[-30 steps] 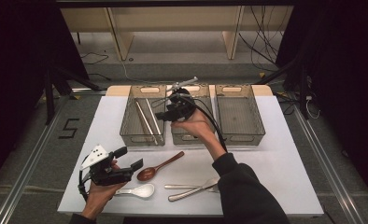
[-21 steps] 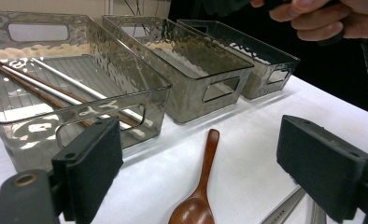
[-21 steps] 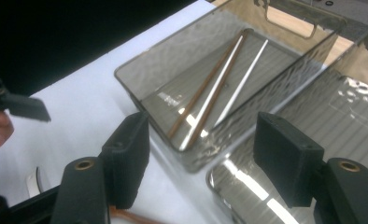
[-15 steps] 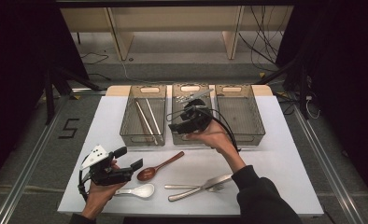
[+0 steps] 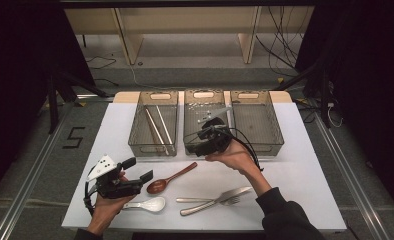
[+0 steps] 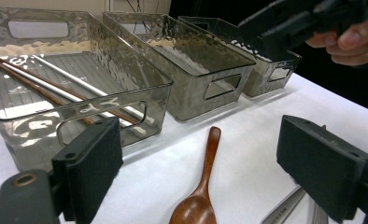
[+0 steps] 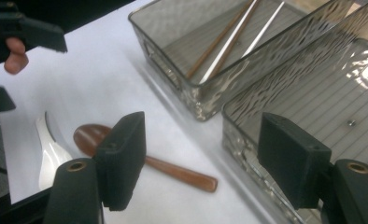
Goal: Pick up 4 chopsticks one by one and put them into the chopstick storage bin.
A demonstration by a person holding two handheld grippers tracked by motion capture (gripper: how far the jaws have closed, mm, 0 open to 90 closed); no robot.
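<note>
While our right claw [image 5: 199,145] hangs wide and empty over the near wall of the middle bin [image 5: 205,120], its jaws having just been opening with nothing between them, we judge one item delivered and the sort part done. Left claw [image 5: 140,170]: wide, empty, near the table's front-left corner. Next item, likely the wooden spoon [image 5: 170,178], lying toward the front edge, bowl just beside the left claw; it calls for lowering open jaws astride the handle. Also waiting: white spoon [image 5: 146,204], knife [image 5: 215,201], fork [image 5: 207,200]. Left bin [image 5: 154,122] holds chopsticks [image 5: 156,125]. Table [image 5: 305,170]: white, plain. Room: dark, cables on the floor behind.
</note>
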